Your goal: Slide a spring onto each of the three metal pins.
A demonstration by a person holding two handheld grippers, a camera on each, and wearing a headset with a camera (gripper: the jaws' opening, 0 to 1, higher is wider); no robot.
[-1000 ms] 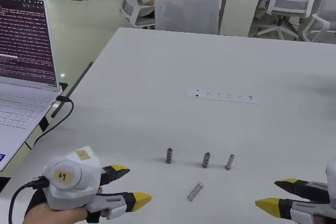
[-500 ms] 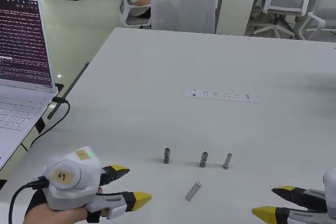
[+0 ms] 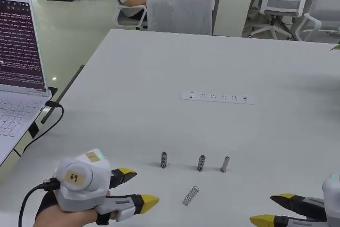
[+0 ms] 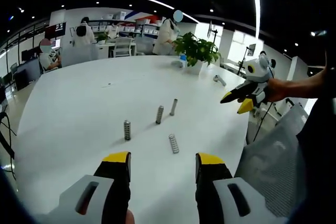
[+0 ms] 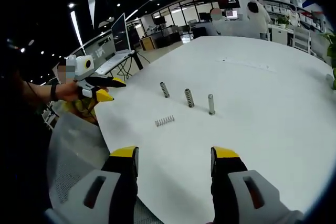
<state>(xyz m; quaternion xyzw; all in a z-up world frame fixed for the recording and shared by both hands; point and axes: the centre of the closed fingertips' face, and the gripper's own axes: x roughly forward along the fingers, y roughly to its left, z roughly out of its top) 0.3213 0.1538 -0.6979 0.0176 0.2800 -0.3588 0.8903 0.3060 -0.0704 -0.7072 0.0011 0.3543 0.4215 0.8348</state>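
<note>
Head view: loose grey coil spring (image 3: pixel 190 195) lies flat on white surface (image 3: pixel 159 78) near three upright metal pins (image 3: pixel 201 162); two carry springs, right-hand pin (image 3: pixel 224 164) bare. Left gripper view: left claw (image 4: pixel 164 158) spread, empty. Right gripper view: right claw (image 5: pixel 176 153) spread, empty.

Our left gripper (image 3: pixel 139 187) and right gripper (image 3: pixel 269 209) are white with yellow-tipped black jaws. The left bears a sticker (image 3: pixel 76 177) marked 69.

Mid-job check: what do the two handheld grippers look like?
The left gripper and right gripper have white rounded bodies and black jaws tipped yellow. The left one carries a yellow sticker marked 69 and a black cable at its rear.
</note>
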